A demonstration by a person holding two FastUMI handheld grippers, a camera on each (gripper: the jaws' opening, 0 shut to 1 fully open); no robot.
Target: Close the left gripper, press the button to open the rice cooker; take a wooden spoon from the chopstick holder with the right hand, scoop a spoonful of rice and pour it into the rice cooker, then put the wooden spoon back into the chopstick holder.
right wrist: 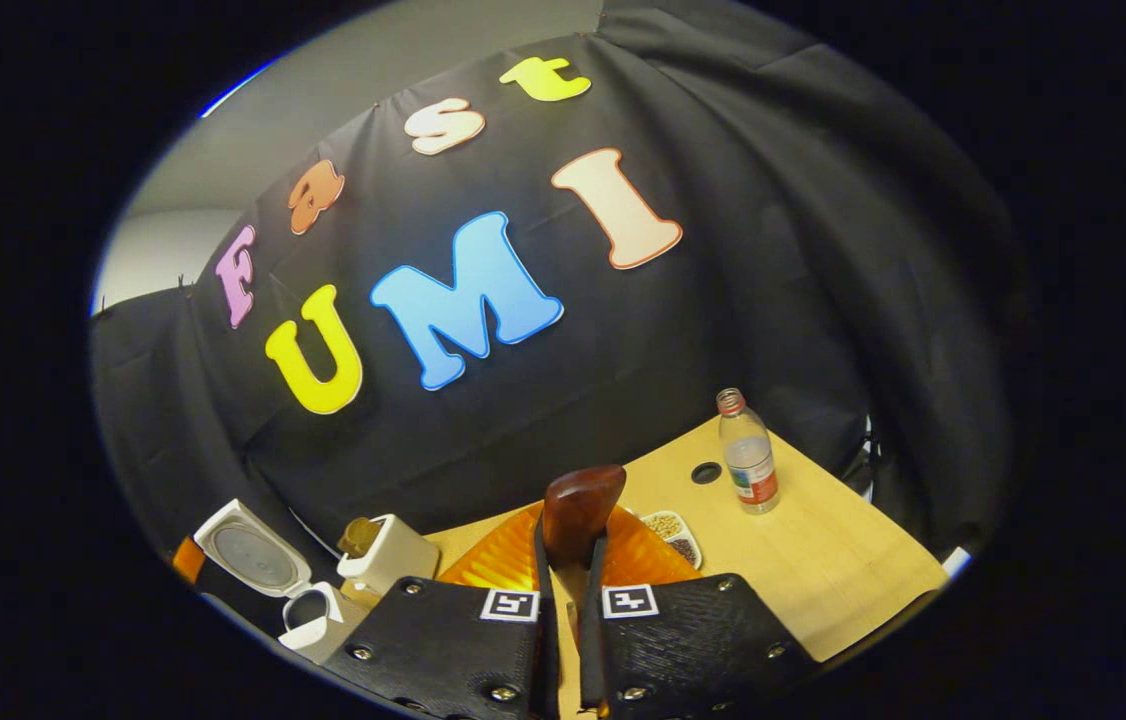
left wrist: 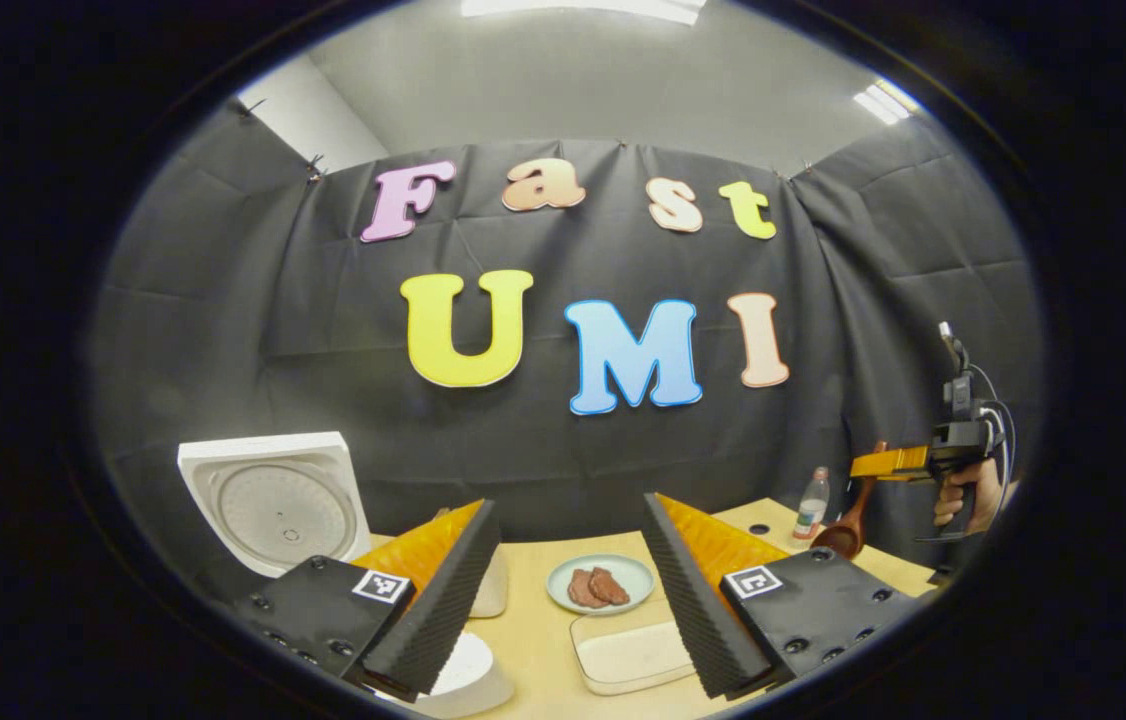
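Observation:
My left gripper stands open above the table with nothing between its fingers. The rice cooker's lid is up at the left, and its white body lies below my left finger. Far right, a hand holds my right gripper, from which the wooden spoon hangs bowl down. In the right gripper view my right gripper is shut on the spoon, raised above the table. The open rice cooker and the white chopstick holder sit at the lower left.
A plate of brown meat slices and a shallow white tray lie on the wooden table between my left fingers. A water bottle stands at the back right near a table hole. A small dish of grains sits beyond the spoon.

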